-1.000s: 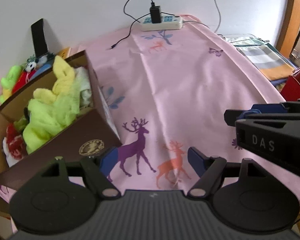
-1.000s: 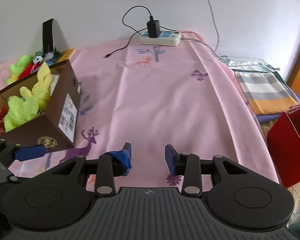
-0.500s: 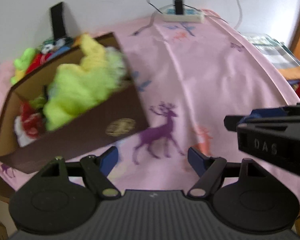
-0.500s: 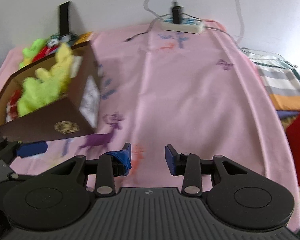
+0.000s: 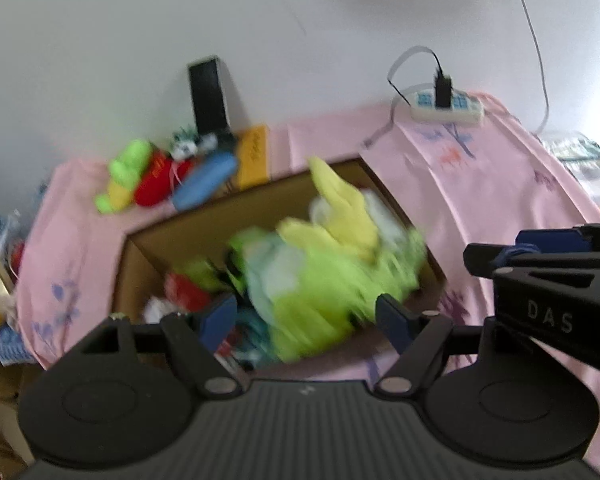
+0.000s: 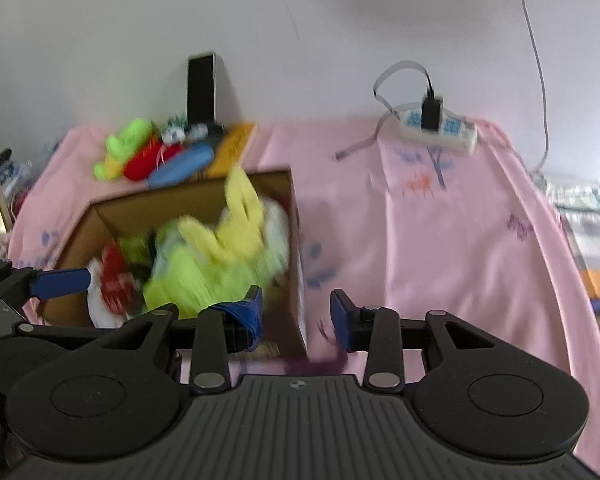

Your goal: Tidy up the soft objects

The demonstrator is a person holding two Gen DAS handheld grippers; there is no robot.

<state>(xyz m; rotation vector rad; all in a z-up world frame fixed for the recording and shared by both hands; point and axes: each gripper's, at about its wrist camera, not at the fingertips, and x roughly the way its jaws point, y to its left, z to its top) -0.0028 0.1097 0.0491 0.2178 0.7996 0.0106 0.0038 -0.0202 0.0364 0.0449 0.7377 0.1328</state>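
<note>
An open brown cardboard box (image 5: 204, 216) (image 6: 160, 204) stands on the pink deer-print cloth (image 5: 480, 184). It is piled with plush toys: a yellow one (image 5: 340, 208) (image 6: 240, 208) on top, a lime-green one (image 5: 324, 292) (image 6: 204, 276), and red and white ones lower left. My left gripper (image 5: 306, 318) hovers open over the box, holding nothing. My right gripper (image 6: 296, 308) is open and empty above the box's right wall. It also shows at the right of the left wrist view (image 5: 496, 254). The picture is blurred by motion.
Loose green, red and blue plush toys (image 5: 160, 176) (image 6: 152, 156) lie behind the box by the wall. There too are an orange booklet (image 5: 254, 156) and an upright black block (image 5: 208, 92). A power strip (image 5: 444, 108) with a plugged charger sits at the back right. Folded fabrics lie off the cloth's right edge.
Both grippers have swung left and risen, so the box has shifted from the left edge to under them. The box's inside now shows from above. Both jaws stay equally wide.
</note>
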